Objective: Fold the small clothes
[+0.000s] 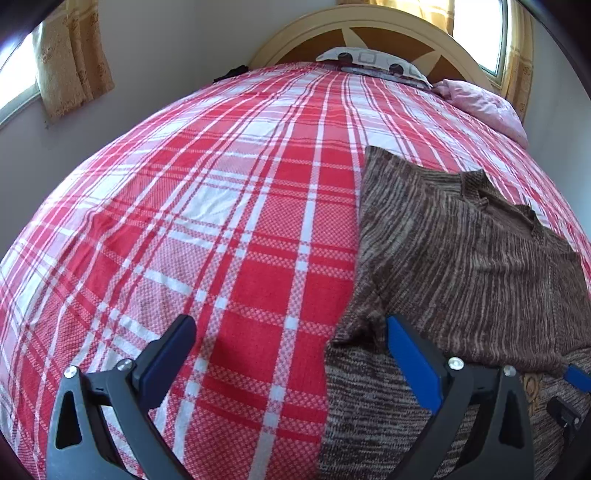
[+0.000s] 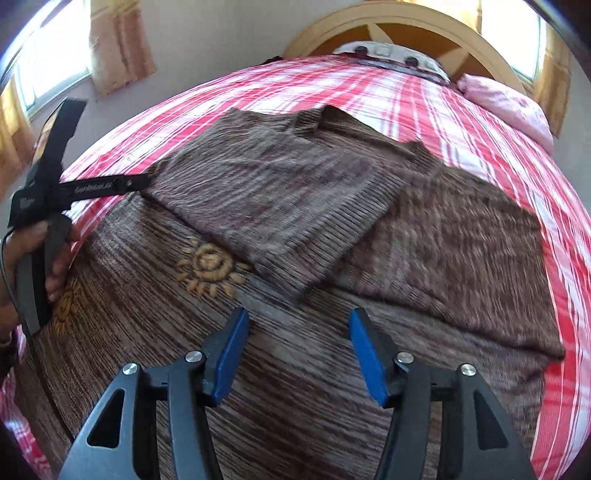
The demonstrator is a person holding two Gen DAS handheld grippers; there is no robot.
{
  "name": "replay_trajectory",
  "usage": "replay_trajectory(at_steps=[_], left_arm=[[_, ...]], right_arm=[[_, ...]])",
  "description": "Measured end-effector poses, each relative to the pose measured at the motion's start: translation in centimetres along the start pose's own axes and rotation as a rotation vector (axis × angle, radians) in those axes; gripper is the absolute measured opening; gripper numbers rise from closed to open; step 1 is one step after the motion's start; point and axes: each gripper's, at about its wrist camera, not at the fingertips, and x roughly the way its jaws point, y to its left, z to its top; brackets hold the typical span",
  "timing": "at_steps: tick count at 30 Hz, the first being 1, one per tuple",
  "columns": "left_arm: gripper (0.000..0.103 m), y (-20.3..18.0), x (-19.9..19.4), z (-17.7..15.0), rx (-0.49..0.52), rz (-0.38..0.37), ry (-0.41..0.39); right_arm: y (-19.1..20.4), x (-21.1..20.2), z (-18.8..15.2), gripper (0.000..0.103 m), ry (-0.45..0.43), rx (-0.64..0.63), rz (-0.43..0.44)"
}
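A brown striped knit sweater (image 2: 295,206) lies on the red plaid bed (image 1: 221,221), with a sleeve folded over its body and a sun design (image 2: 208,267) on the chest. My left gripper (image 1: 291,350) is open and empty at the sweater's left edge (image 1: 443,258), one finger over the knit. In the right wrist view the left gripper's body shows at the left. My right gripper (image 2: 297,339) is open and empty just above the sweater's lower part.
A patterned pillow (image 1: 373,61) and a pink pillow (image 1: 484,103) lie at the wooden headboard (image 2: 402,26). Curtained windows (image 1: 70,59) flank the bed. Bare plaid cover spreads to the left of the sweater.
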Motion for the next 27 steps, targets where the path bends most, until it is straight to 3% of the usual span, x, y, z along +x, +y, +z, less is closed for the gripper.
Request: replay_trajectory(at_steps=[5,14,27], left_arm=[[0.103,-0.2,-0.4,-0.5,0.021,0.004,0.005],[0.103,-0.7,-1.2,-1.5,0.067,0.007,0.018],[0.103,-1.3,-5.1,-5.1,0.138,-0.031,-0.015]], right_arm=[[-1.0,0.0,-0.5,0.059,0.004,0.053,0.035],[-1.0,-0.3,-0.9,0.059,-0.011,0.051,0.018],[-2.1,-3.9,-4.1,0.059,-0.050,0.024,-0.069]])
